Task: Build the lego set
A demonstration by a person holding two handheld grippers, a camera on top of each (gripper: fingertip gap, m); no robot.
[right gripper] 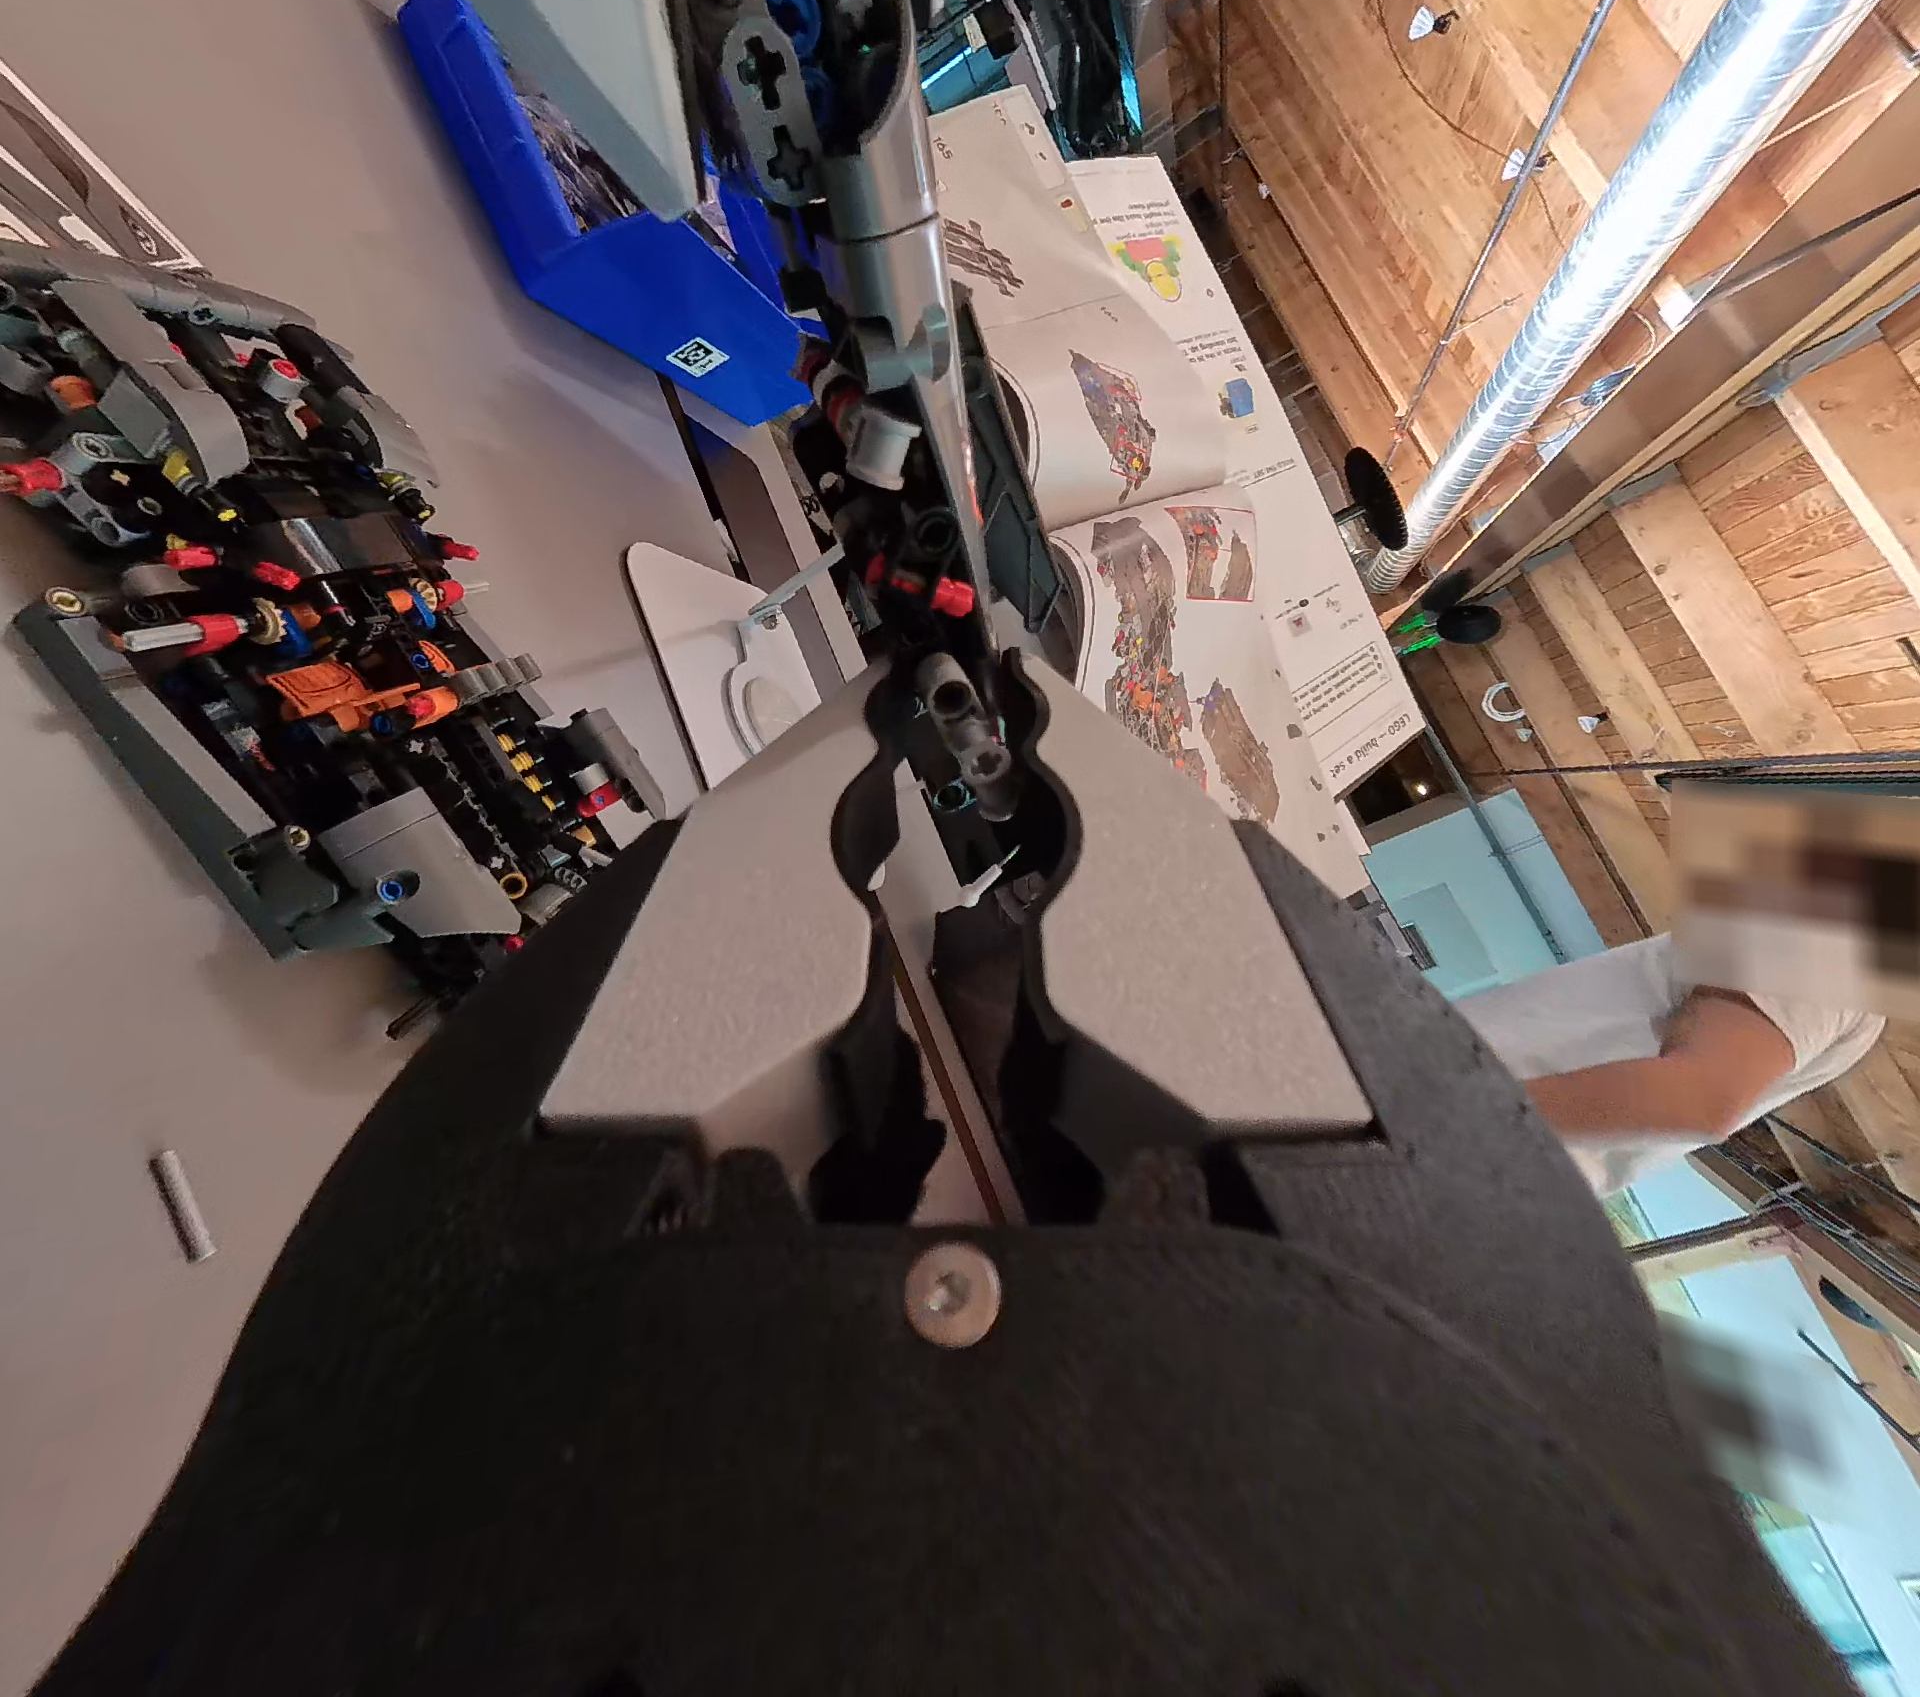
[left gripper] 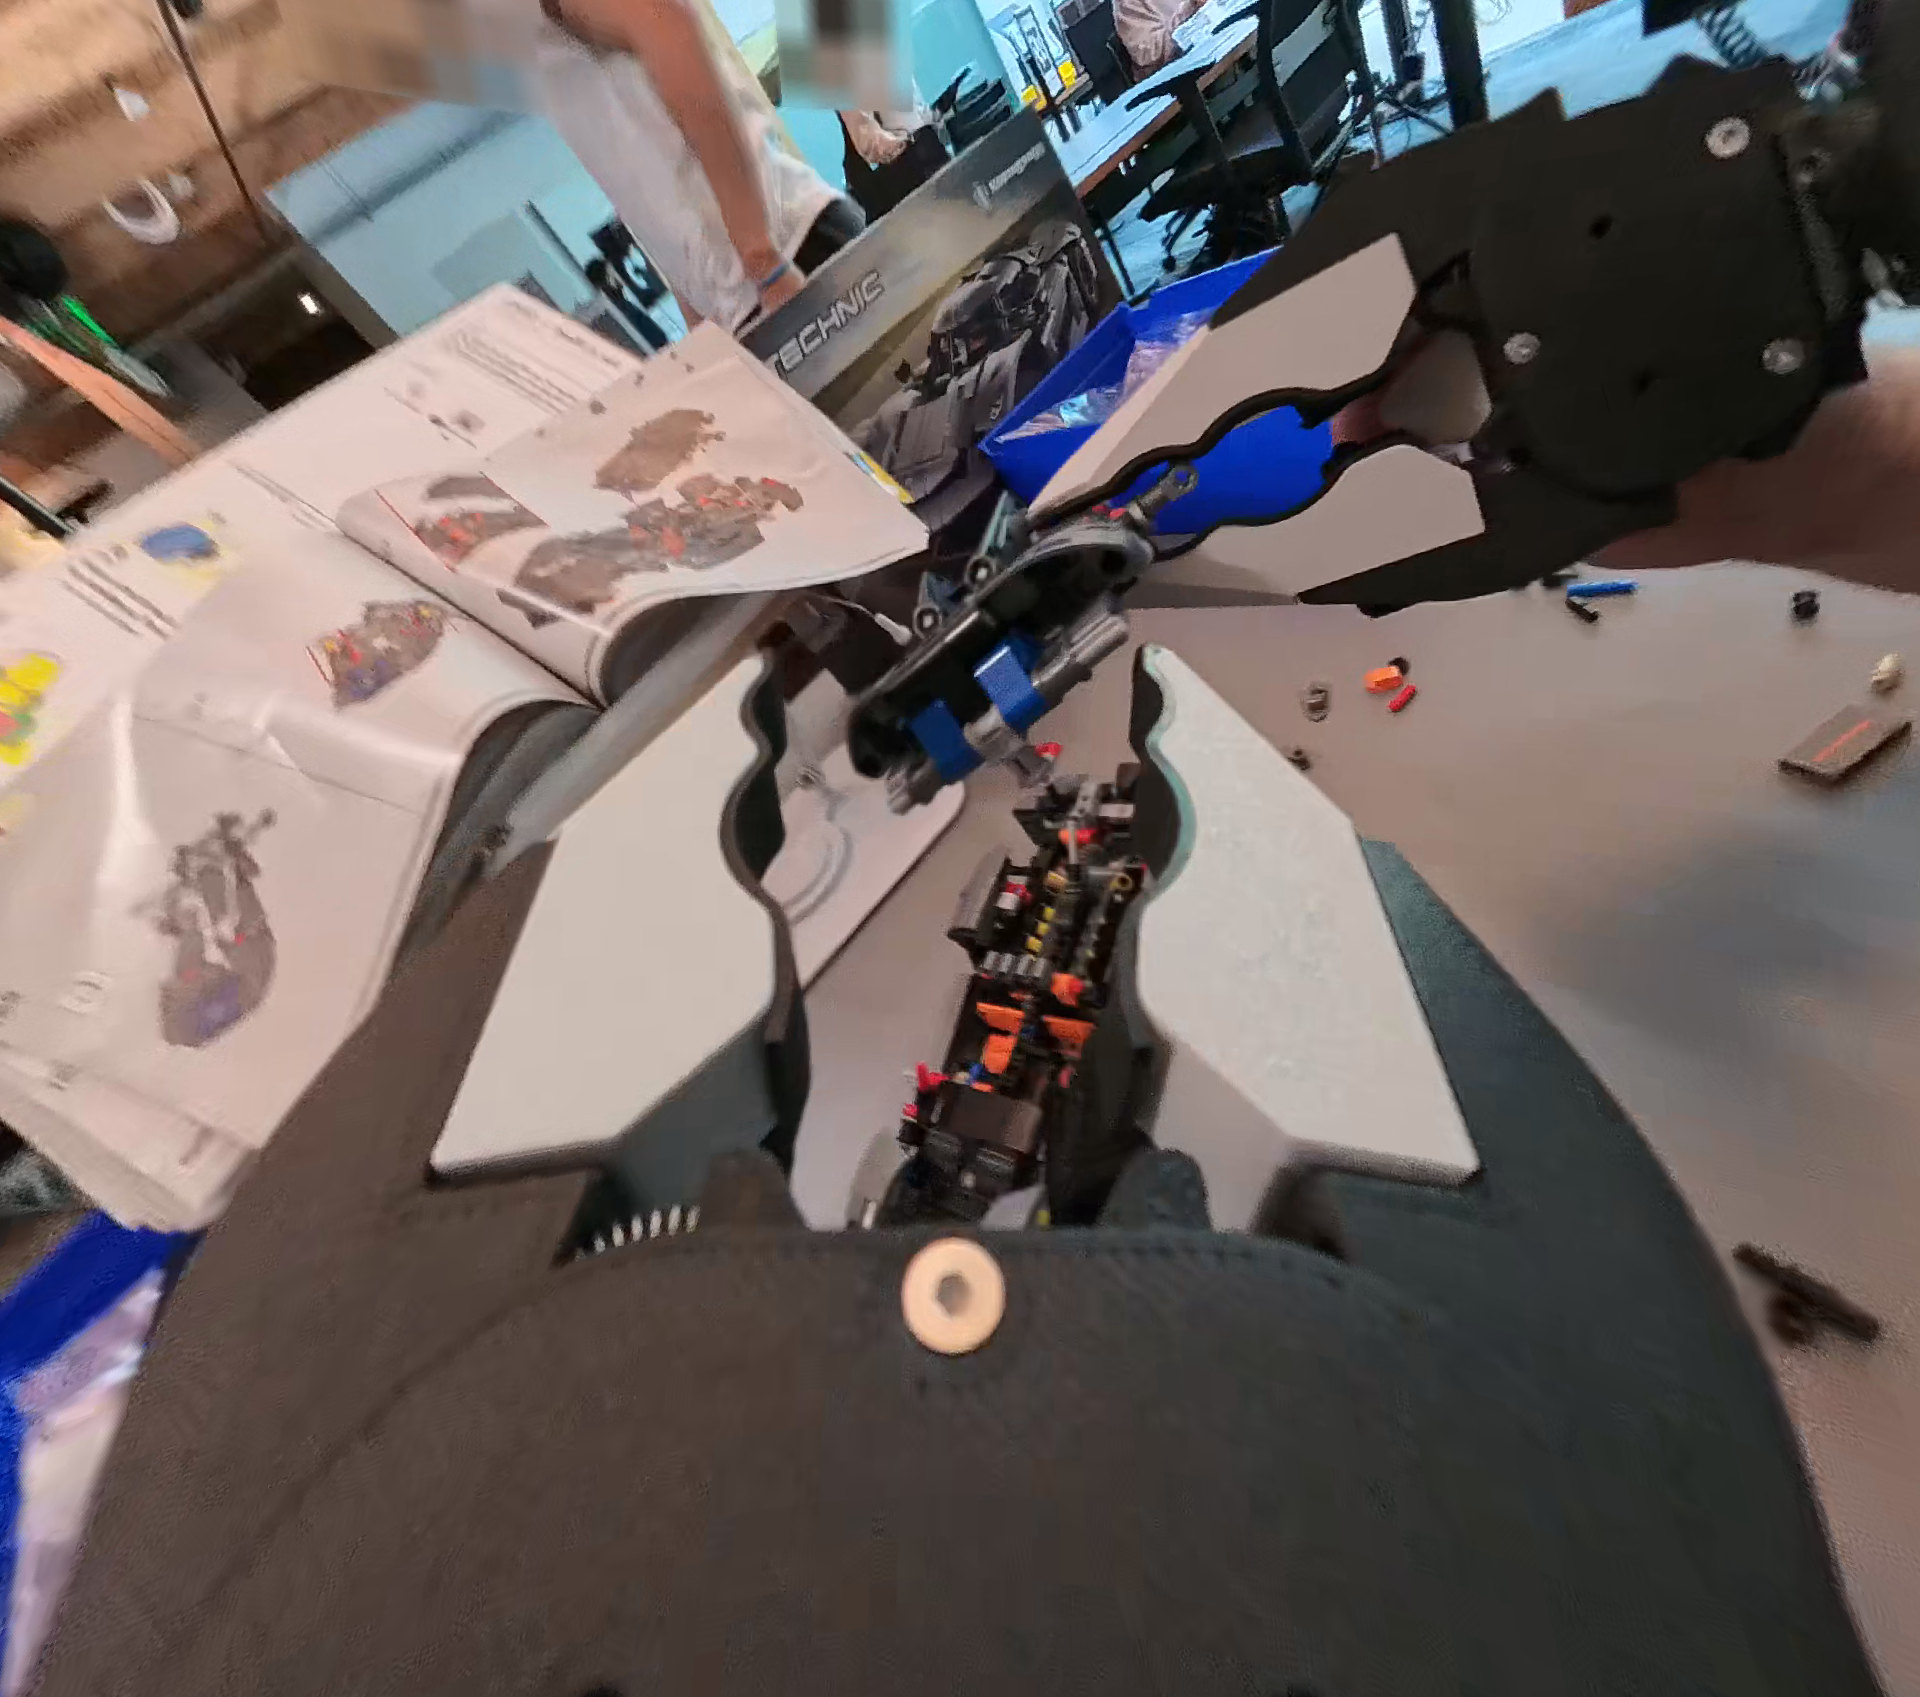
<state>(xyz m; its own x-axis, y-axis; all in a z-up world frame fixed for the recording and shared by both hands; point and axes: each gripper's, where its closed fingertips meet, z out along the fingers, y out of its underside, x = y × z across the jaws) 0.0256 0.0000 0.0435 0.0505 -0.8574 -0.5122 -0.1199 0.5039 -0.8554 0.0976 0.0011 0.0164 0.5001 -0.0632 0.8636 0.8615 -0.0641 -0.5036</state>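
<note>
The part-built Lego chassis (right gripper: pixel 281 660), black and grey with orange, red and yellow parts, lies flat on the grey table (right gripper: pixel 208 1335). It also shows in the left wrist view (left gripper: pixel 1039 972), below and between my left fingers. My right gripper (right gripper: pixel 956 691) is shut on a long grey, black and blue sub-assembly (right gripper: pixel 904 317) and holds it in the air. In the left wrist view that gripper (left gripper: pixel 1112 546) comes in from the upper right with the sub-assembly (left gripper: pixel 987 671) hanging ahead of my left gripper (left gripper: pixel 956 671), which is open and empty.
An open instruction booklet (left gripper: pixel 468 504) lies to the left, with the set's box (left gripper: pixel 935 328) and a blue bin (left gripper: pixel 1122 369) behind it. Loose small pieces (left gripper: pixel 1392 681) are scattered on the table to the right. A grey pin (right gripper: pixel 182 1206) lies apart. A person (left gripper: pixel 644 89) stands beyond the table. My right fingertips sit around 8 cm from my left ones. Both grippers' tips are roughly 20 cm from the grey pin (right gripper: pixel 182 1206).
</note>
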